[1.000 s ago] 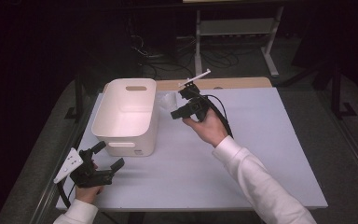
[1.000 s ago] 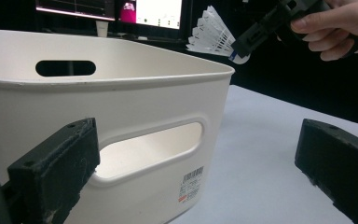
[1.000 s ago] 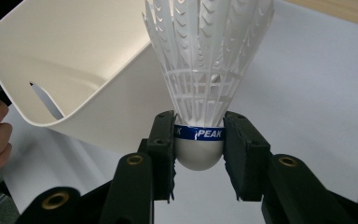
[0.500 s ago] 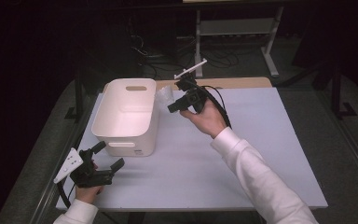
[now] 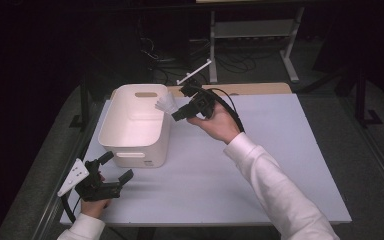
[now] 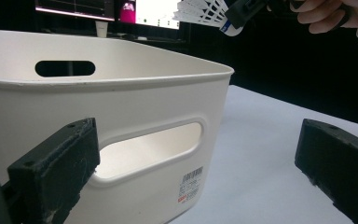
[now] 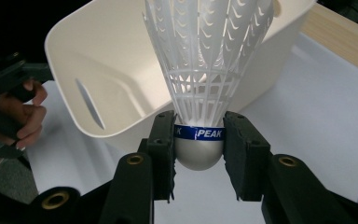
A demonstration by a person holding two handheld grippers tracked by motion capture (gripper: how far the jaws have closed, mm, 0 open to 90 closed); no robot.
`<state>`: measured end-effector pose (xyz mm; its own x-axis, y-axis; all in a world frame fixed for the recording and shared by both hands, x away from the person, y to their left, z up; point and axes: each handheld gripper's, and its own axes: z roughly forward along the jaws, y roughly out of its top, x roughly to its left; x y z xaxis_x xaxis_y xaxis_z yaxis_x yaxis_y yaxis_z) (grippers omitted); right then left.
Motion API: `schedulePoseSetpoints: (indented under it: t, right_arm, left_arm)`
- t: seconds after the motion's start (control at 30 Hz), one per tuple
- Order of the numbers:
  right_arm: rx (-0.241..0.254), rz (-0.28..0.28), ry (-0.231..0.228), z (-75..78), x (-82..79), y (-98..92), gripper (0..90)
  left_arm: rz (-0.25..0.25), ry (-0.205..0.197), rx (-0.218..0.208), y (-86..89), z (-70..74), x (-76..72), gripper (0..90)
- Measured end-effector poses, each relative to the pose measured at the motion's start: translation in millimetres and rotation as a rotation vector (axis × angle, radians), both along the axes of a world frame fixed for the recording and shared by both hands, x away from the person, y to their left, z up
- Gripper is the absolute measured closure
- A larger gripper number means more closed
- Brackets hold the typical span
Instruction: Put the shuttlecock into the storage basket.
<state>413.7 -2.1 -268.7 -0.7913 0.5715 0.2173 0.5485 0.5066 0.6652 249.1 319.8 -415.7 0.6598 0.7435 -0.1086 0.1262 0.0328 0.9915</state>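
Note:
A white plastic shuttlecock [image 7: 200, 84] with a blue band is clamped by its cork base in my right gripper [image 7: 199, 148]. In the high view the right gripper [image 5: 177, 114] holds the shuttlecock [image 5: 166, 104] in the air over the right rim of the white bin [image 5: 122, 131]. From the left gripper view, the shuttlecock [image 6: 205, 11] hangs above the bin's [image 6: 135, 93] far edge. My left gripper [image 5: 116, 170] rests open on the table's near left corner, its jaws wide apart and pointing at the bin's front wall with the handle slot.
The white table [image 5: 260, 150] spreads out right of the bin. A wooden strip [image 5: 260, 88] runs along its far edge. Cables and a metal stand [image 5: 252, 35] lie on the dark floor beyond.
My right gripper has carried the shuttlecock up and to the left, from beside the bin to over its right rim. The left gripper has stayed put.

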Motion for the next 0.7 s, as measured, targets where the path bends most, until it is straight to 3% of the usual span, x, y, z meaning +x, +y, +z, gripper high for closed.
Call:
schedulePoseSetpoints:
  t: [0.7]
  right_arm:
    - [-0.011, 0.146, -0.065, 4.3, 3.2, 19.7, 63.8]
  left_arm:
    - [-0.003, -0.004, 0.001, 0.6, 0.5, -0.3, 0.0]
